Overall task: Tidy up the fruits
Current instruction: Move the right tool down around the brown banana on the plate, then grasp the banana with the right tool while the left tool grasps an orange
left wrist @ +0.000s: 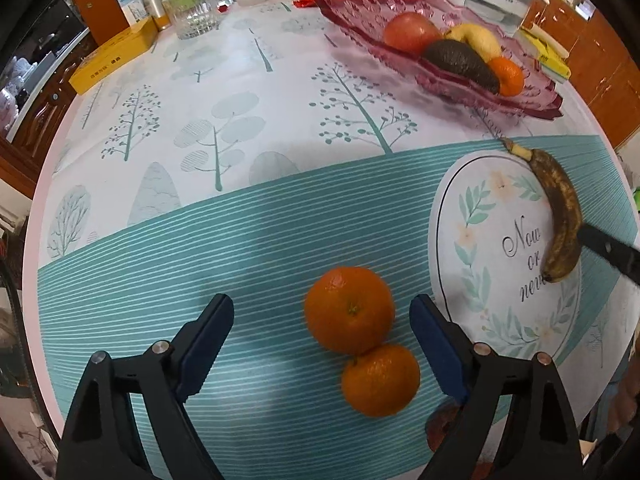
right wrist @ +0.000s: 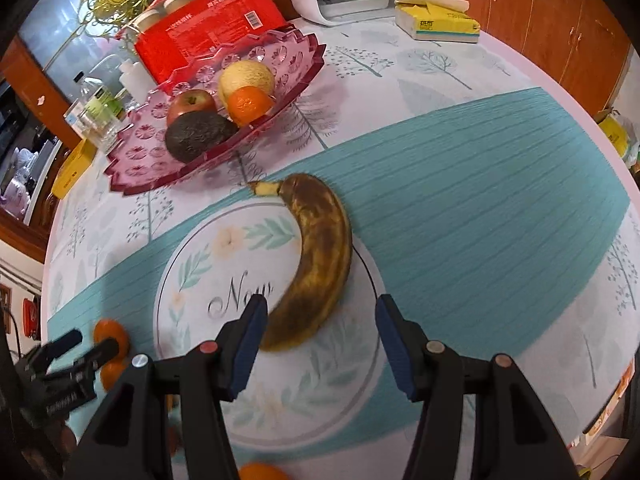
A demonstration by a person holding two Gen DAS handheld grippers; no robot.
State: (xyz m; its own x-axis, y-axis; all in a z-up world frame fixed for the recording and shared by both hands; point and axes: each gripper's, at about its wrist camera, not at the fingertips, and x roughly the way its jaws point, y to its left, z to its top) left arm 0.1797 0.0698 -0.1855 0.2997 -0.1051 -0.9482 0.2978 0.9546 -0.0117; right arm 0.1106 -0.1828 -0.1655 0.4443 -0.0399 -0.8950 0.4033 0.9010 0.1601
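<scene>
Two tangerines lay touching each other between the wide-spread fingers of my left gripper (left wrist: 322, 310): the far tangerine (left wrist: 349, 310) level with the fingertips, the near tangerine (left wrist: 381, 380) closer to me. Neither blue pad touched fruit. My right gripper (right wrist: 321, 312) stood open at a moderate width, holding nothing; the lower end of the brown-spotted banana (right wrist: 316, 264) sat just ahead of its left fingertip (right wrist: 256, 320), contact not determinable. Beyond both grippers, the pink glass tray (right wrist: 132, 176) held an apple (right wrist: 191, 105), avocado (right wrist: 198, 134), orange (right wrist: 249, 105) and a pale yellow fruit (right wrist: 247, 76). Legible writing: "Now or nev…" on the tablecloth medallion (left wrist: 520, 256). Print on the red package (right wrist: 208, 28) behind the tray was unreadable.
</scene>
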